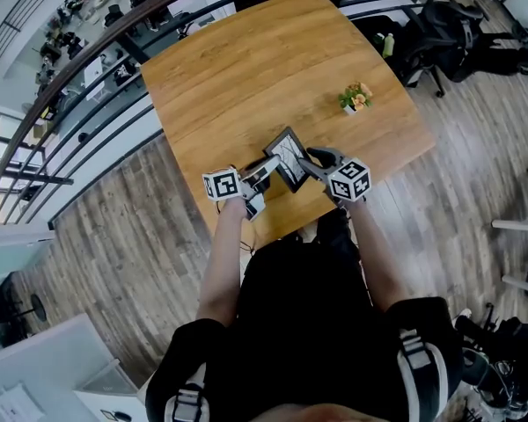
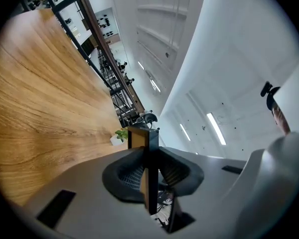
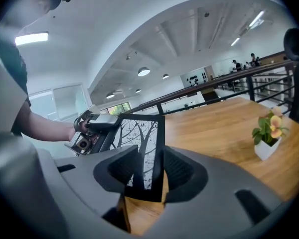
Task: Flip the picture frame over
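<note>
A black picture frame (image 1: 288, 158) with a bare-tree print is held up above the wooden table (image 1: 246, 69), near its front edge, with the print showing in the head view. My left gripper (image 1: 266, 172) is shut on its left edge. In the left gripper view the frame (image 2: 148, 148) stands edge-on, pinched between both pads. My right gripper (image 1: 312, 167) reaches in from the right. In the right gripper view the frame (image 3: 142, 143) sits slanted between the jaws, print side showing, with a gap to the left pad. The left gripper (image 3: 92, 131) shows at the frame's far edge.
A small potted plant (image 1: 356, 98) with orange flowers stands near the table's right edge, and shows as the plant (image 3: 266, 133) in the right gripper view. A black railing (image 1: 114, 42) runs behind the table. Dark chairs and bags (image 1: 449, 33) sit on the floor at right.
</note>
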{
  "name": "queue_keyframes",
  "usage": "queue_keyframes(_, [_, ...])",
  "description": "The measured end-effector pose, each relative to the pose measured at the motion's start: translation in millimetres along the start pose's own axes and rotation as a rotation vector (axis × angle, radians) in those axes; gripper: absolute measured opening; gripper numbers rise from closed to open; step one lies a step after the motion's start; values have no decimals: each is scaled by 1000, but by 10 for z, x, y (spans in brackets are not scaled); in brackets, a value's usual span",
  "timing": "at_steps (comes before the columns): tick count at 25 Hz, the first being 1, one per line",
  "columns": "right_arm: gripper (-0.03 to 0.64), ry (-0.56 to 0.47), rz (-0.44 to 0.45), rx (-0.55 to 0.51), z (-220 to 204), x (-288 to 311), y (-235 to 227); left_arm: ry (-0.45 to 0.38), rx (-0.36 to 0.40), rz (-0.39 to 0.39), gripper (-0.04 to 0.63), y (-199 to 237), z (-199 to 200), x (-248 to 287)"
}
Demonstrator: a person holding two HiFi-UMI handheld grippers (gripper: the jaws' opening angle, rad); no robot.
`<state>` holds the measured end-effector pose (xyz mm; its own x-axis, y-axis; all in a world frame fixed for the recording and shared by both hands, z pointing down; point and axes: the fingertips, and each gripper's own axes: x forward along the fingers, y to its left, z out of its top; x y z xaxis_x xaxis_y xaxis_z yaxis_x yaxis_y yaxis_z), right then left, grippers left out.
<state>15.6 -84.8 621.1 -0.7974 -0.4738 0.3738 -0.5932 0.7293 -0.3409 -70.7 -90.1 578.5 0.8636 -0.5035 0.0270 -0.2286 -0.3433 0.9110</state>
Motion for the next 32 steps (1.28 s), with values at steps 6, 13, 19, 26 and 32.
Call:
queue_keyframes(6, [191, -36, 90, 145, 14, 10, 34, 51, 17, -94, 95, -135, -49, -11])
queue_keyframes(13, [163, -30, 192, 237, -35, -35, 121, 97, 74, -144, 95, -232, -70, -2])
queue_keyframes(19, [146, -7, 151, 250, -118, -66, 78, 103, 82, -127, 95, -208, -97, 25])
queue_keyframes(26, [119, 1, 99, 234, -122, -97, 101, 60, 115, -30, 91, -126, -11, -4])
queue_keyframes(32, [104, 16, 73, 222, -184, -105, 80, 42, 145, 25, 87, -24, -17, -11])
